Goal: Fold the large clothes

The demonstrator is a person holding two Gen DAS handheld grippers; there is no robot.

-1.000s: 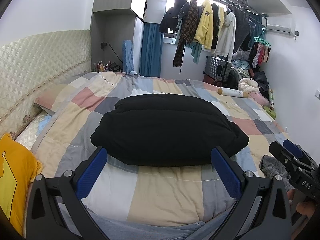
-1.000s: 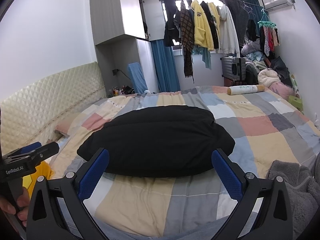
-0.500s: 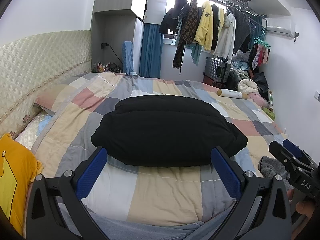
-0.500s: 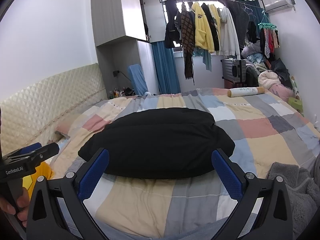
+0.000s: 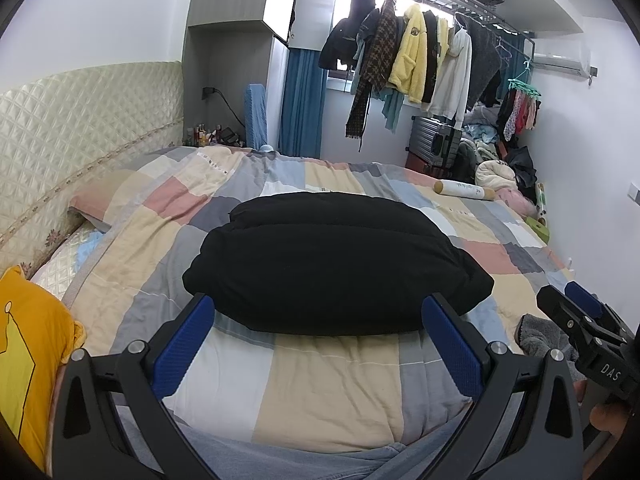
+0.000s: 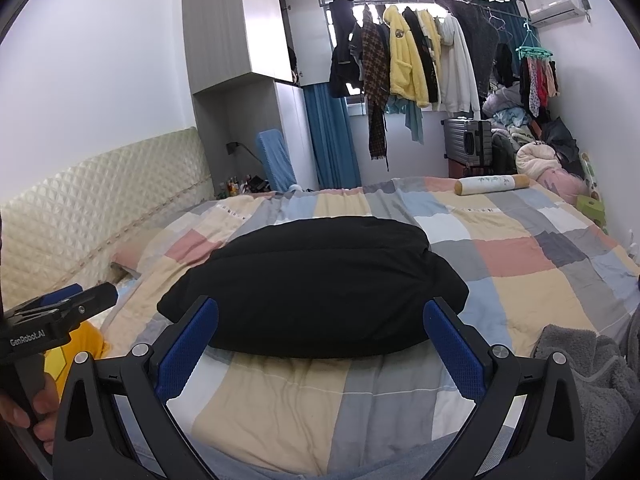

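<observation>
Left gripper (image 5: 318,314) is standing with jaws spread wide, gripping nothing; right gripper (image 6: 320,316) is doing likewise. Both are hovering short of the near edge of the folded black padded jacket (image 5: 332,268), which is lying mid-bed on the patchwork quilt (image 5: 320,384). Bare quilt is lying open on all sides of it. Left view is showing a yellow cushion (image 5: 28,360) at the left edge; right view is showing a grey fleece garment (image 6: 592,376) at the quilt's right edge.
</observation>
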